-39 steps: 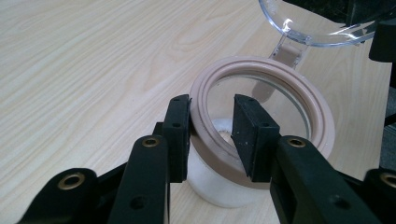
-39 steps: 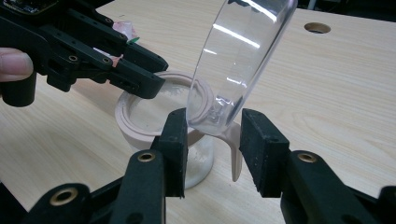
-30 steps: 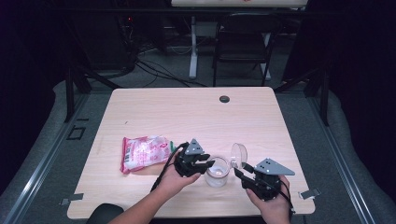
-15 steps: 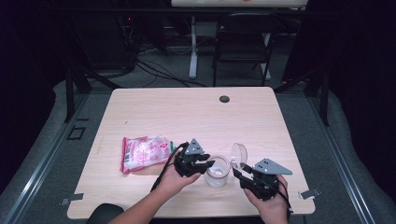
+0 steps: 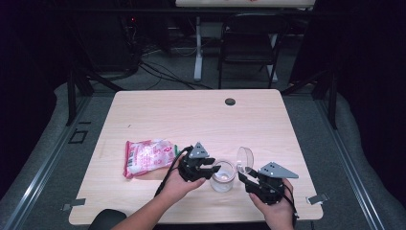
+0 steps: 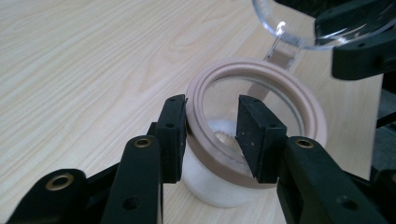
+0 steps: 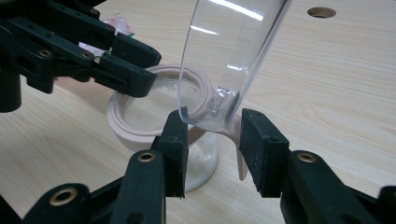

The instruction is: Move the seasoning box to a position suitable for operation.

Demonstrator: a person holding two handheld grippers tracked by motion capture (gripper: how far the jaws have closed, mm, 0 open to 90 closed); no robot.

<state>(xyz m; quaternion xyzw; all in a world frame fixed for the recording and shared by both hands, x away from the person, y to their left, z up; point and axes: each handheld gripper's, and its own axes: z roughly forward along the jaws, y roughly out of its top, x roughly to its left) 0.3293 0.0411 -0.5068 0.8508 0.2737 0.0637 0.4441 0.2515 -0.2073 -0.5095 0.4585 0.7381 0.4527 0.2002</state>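
We're at the near edge of the table [image 5: 143, 120], where the small clear jar [image 5: 223, 176] stands upright between both tools. Our left gripper [image 6: 210, 135] straddles its tan rim, one jaw outside the wall, one inside; its jaws have just been opening and we see them loosened rather than pinching. Our right gripper [image 7: 212, 142] has its jaws around the flipped-up clear lid [image 7: 231, 51], hinged and tilted above the mouth. A pink packet [image 5: 147, 157] lies just beside our left hand [image 5: 177, 184].

The left tool [image 6: 211, 135] straddles the beige rim of an open glass jar [image 6: 254, 135], its jaws having just been opening. The clear hinged lid [image 6: 299, 35] stands up behind, over the wooden surface [image 6: 93, 60].
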